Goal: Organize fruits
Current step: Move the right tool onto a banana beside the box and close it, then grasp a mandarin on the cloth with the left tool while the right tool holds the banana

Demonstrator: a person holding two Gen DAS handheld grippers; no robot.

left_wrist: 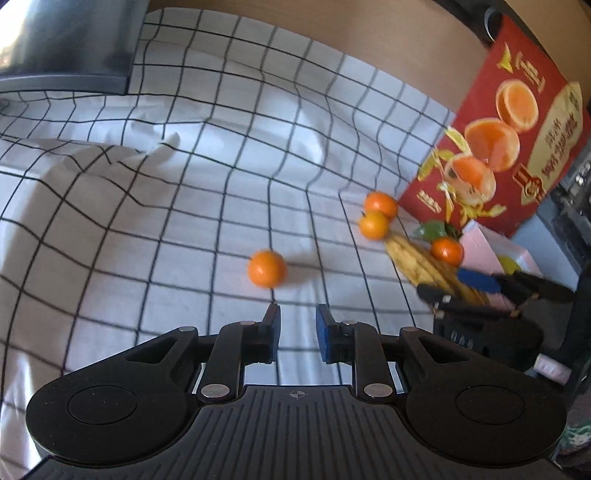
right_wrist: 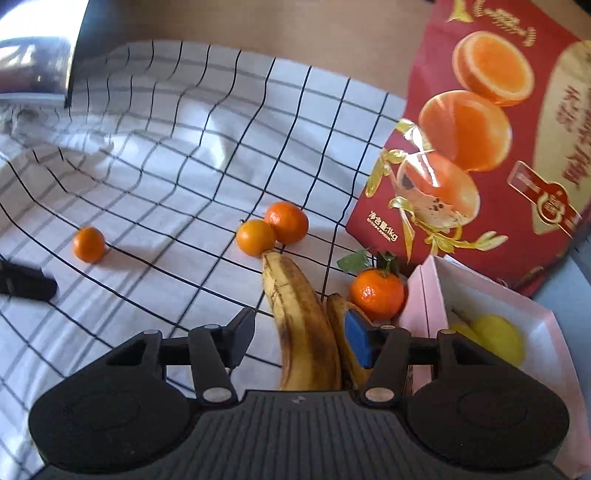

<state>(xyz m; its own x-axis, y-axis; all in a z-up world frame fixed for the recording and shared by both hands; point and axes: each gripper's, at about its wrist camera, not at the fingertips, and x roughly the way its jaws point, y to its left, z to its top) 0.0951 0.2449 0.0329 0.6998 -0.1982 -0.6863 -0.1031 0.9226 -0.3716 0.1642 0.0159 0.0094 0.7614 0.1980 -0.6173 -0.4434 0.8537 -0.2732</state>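
Observation:
A lone tangerine (left_wrist: 266, 268) lies on the checked cloth just ahead of my open, empty left gripper (left_wrist: 297, 321); it also shows in the right wrist view (right_wrist: 88, 244). Two tangerines (right_wrist: 271, 228) touch each other at the tip of a spotted banana (right_wrist: 303, 325). My right gripper (right_wrist: 301, 332) is open with its jaws on either side of the bananas, apart from them. A leafy tangerine (right_wrist: 376, 293) sits beside a pink box (right_wrist: 546, 332) that holds yellow fruit (right_wrist: 496, 338). The right gripper shows in the left wrist view (left_wrist: 476, 288).
A red orange-print carton (right_wrist: 498, 122) stands at the back right, behind the pink box. A dark device (left_wrist: 62, 48) sits at the back left. The cloth (left_wrist: 147, 184) is wrinkled on the left. Bare wooden table (left_wrist: 332, 33) lies beyond it.

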